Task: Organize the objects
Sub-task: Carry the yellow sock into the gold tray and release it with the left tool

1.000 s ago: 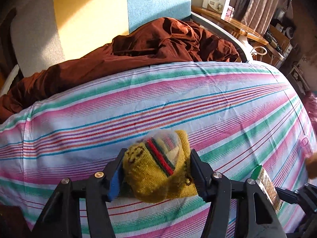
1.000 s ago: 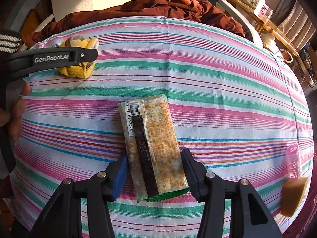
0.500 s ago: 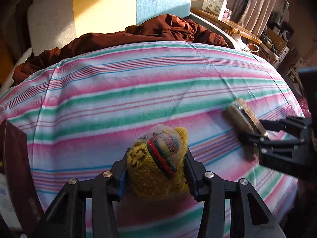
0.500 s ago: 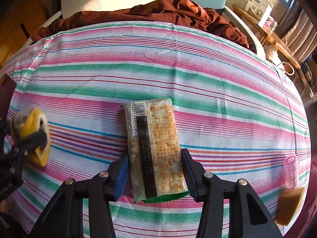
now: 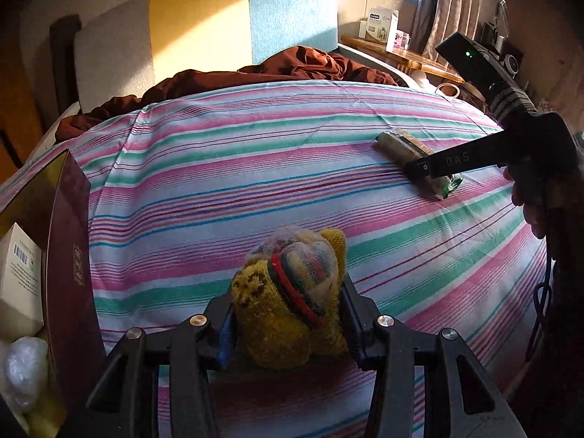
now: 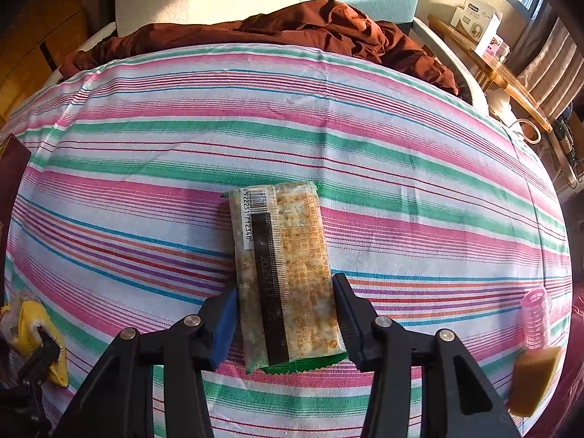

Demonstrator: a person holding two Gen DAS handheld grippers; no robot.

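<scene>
Yarn first: we see a mustard-yellow knitted bundle (image 5: 288, 299) with a red and dark green band across it and a clear plastic film over its top, pinched between the two black fingers of the left gripper (image 5: 288, 323), whose pads press into its sides. The bundle sits above the striped bedsheet (image 5: 255, 168), near the sheet's left edge. In the right wrist view we catch only its yellow edge (image 6: 29, 328) at the far left.

We also see a flat clear-wrapped cracker packet (image 6: 284, 277), long and rectangular, with a white barcode label at its far corner, a black strip down its middle and a green serrated seal at the near end. It lies flat on the sheet near the middle, and the right gripper (image 6: 284, 323) has its jaws closed narrowly against the packet's long sides. In the left wrist view the same packet (image 5: 401, 142) shows on the right, under a black finger.

As for containers, we find a dark maroon open box (image 5: 69, 255) at the left edge of the bed. Inside it stand a cream carton with a barcode (image 5: 20, 281) and a crumpled white plastic wad (image 5: 25, 368). A pink ribbed tube (image 6: 536, 314) and a tan sponge block (image 6: 533, 379) lie at the sheet's right edge.
</scene>
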